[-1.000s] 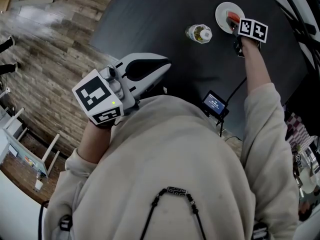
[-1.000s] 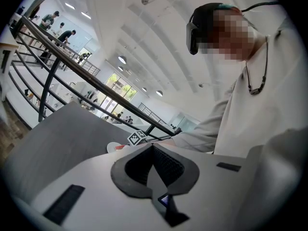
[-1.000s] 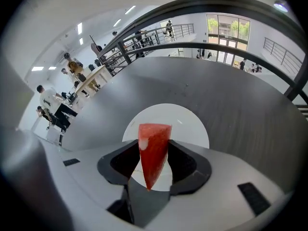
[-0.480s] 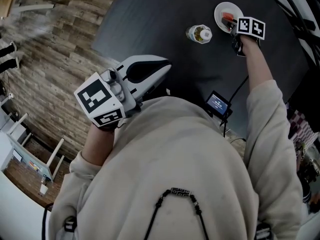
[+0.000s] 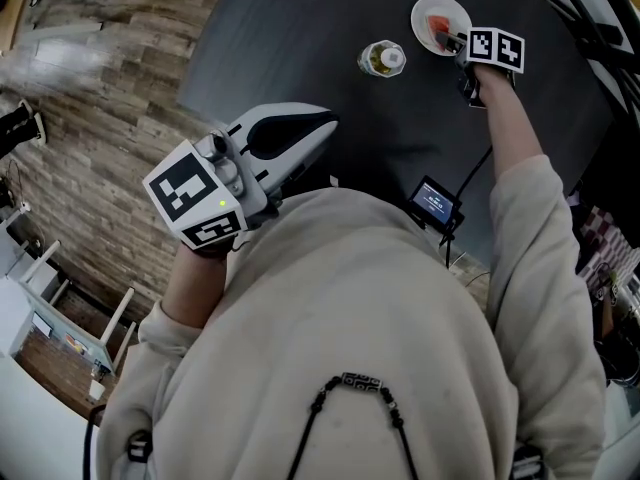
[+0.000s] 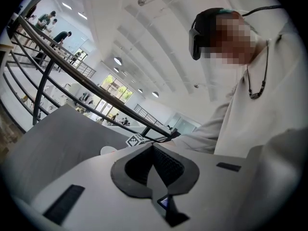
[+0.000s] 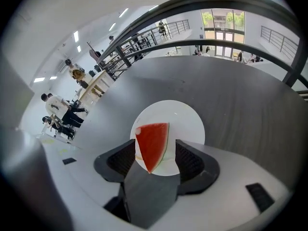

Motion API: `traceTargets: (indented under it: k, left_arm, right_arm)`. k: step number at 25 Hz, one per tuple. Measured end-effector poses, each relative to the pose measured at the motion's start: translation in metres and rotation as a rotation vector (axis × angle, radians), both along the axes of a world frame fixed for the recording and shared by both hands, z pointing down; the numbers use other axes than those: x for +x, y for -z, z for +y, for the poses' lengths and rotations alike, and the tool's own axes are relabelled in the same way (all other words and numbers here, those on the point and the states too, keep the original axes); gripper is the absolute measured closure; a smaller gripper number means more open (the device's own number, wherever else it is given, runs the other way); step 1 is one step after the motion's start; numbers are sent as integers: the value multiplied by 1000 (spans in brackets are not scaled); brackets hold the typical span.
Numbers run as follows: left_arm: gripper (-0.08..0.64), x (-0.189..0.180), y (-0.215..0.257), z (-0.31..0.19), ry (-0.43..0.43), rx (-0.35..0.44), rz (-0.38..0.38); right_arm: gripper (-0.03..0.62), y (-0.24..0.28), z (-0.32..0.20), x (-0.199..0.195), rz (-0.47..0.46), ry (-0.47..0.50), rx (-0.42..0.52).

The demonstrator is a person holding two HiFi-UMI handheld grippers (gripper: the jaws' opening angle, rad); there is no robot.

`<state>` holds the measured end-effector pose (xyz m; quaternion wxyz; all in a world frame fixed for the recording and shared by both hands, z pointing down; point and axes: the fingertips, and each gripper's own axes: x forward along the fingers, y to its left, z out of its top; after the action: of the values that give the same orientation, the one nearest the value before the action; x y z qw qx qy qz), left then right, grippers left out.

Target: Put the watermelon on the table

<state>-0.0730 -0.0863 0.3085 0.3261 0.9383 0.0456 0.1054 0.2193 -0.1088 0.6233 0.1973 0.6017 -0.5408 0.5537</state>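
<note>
A red wedge of watermelon (image 7: 153, 143) with a thin green rind lies on a small white plate (image 7: 185, 117) on the black table. My right gripper (image 7: 155, 153) points steeply down over it. Its jaws are opening, the slice sits between them, and the pads stand clear of it. In the head view the same slice (image 5: 438, 26) and plate (image 5: 428, 10) sit at the far right of the table, just left of my right gripper (image 5: 457, 40). My left gripper (image 5: 320, 123) hovers by my chest near the table's near edge. Its jaws (image 6: 154, 148) are shut on nothing.
A clear bottle (image 5: 383, 59) with a white cap stands just left of the plate. A small device with a lit screen (image 5: 433, 201) and a cable sits by the table's near edge. The table (image 5: 300, 28) is dark, with wood floor (image 5: 90, 118) to its left.
More of the plate and the slice shows beside the right gripper's marker cube than before. The head view has shifted a little. The left gripper has kept its place.
</note>
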Motion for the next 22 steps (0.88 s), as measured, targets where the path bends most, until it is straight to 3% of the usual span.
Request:
traceTargets:
  k: [6,11,16,19,22]
  left_arm:
    - [554,15,7,8,-58,38,27]
    - [554,34,18,22,-117,71,55]
    - [554,54,28,40,-177,96,68]
    - [554,60,33,46,-211,115,76]
    - [554,60,42,52,-242,135,90]
  right_arm:
    - [341,30,9,13,12,-33,76]
    - [354,91,22,12,-52,-22,247]
    - [493,173,45,-4,-189,5,499]
    - [561,218,64,-22,-194,40,618]
    - [575,265,82,-49,-191,76,736]
